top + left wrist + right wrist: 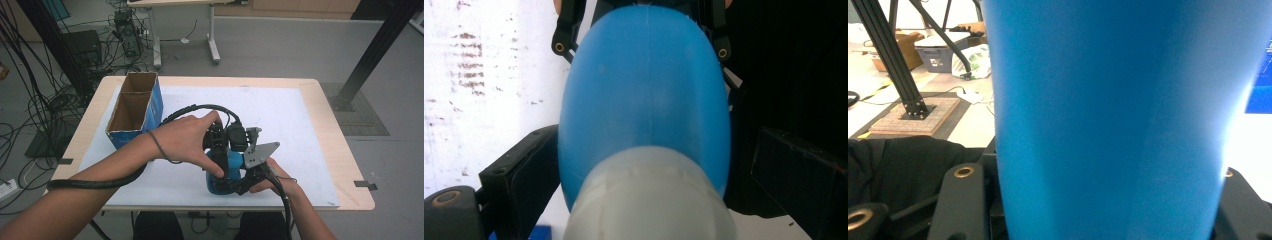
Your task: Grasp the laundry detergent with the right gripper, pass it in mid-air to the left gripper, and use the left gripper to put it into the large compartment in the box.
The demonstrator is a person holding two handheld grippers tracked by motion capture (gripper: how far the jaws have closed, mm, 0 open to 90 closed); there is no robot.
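Observation:
A blue bottle [218, 182] with a pale grey cap [649, 200] is held near the table's front edge. My right gripper [241, 181] is shut on its body, and the blue wall [1108, 100] sits tight between that gripper's two black jaws. My left gripper [220, 152] comes down from above over the cap end. Its jaws stand on either side of the bottle's shoulder [644, 90]. The left jaw lies against the blue wall, while a dark gap shows beside the right one. At the far end of the bottle the right gripper's fingers [560, 35] clamp it.
A blue cardboard box [135, 107] with two open compartments stands at the table's back left. A white mat [300, 125] covers the wooden table [345, 165]. Beyond the table are a black frame post [375, 50], cables and desk legs on the floor.

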